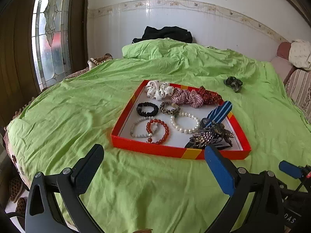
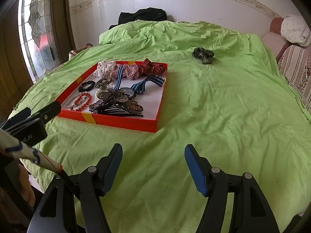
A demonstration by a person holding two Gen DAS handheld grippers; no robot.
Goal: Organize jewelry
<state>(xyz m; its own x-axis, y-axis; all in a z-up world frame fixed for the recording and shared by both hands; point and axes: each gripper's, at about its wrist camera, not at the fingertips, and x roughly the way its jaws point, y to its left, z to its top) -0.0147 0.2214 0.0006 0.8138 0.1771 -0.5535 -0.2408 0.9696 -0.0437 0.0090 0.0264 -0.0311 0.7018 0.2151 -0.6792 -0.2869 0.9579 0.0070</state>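
Only the right wrist view shows the watch (image 2: 127,91) face. The red tray (image 1: 155,149) holds bracelets and scrunchies. Left gripper (image 1: 155,161) and right gripper (image 2: 153,161) are both released, empty.

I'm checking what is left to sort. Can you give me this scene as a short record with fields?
surface: green bedsheet
container: red tray, open-topped, on the sheet
in tray: scrunchies, bead bracelets, pearl bracelet, rhinestone hair comb, striped-strap watch
outside tray: dark scrunchie, alone on the sheet beyond the tray
left gripper: open, empty
right gripper: open, empty
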